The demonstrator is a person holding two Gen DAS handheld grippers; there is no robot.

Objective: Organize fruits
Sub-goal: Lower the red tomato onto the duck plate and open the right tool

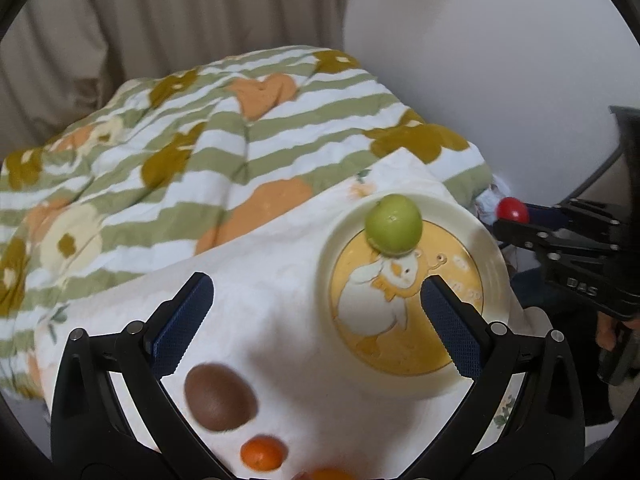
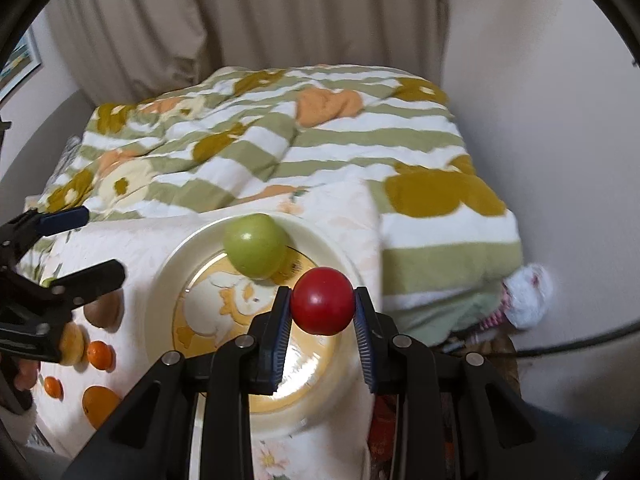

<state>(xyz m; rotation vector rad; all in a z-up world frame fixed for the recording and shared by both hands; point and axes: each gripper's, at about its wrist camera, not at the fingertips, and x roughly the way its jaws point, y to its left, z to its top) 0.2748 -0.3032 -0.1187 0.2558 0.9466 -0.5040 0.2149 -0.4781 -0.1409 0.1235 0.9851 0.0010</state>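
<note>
- Two grippers are seen over a white cloth (image 1: 280, 320) spread on a bed; the cloth's far edge meets a green-striped blanket (image 1: 160, 140), and its right edge drops off just beyond the plate (image 1: 332, 248).
- Bare cloth is left between the plate and the loose fruit on the left, and most of the plate's yellow centre with its duck picture is uncovered.
- A wall (image 2: 540, 120) stands close on the right of the bed, and a curtain (image 2: 240, 20) hangs behind it.
- A white bundle (image 2: 528, 300) lies low at the blanket's right corner, beside the wall.
- The left gripper (image 1: 316, 308) is held wide apart with nothing between its blue pads; its right finger hangs in front of the plate's centre, its left finger over bare cloth.
- The right gripper (image 2: 322, 312) is closed upon a red fruit (image 2: 322, 300), which is pinched at both sides between the blue pads and held above the plate's near right part.
- A green fruit (image 2: 256, 246) rests on the plate at its far side, against the rim; its skin is smooth and pale green.
- A brown fruit (image 1: 220, 398) lies on the cloth left of the plate, with a small orange fruit (image 1: 262, 452) just nearer the camera.
- Further orange fruits and a pale yellow one are seen in the right wrist view, partly hidden behind the left gripper.
</note>
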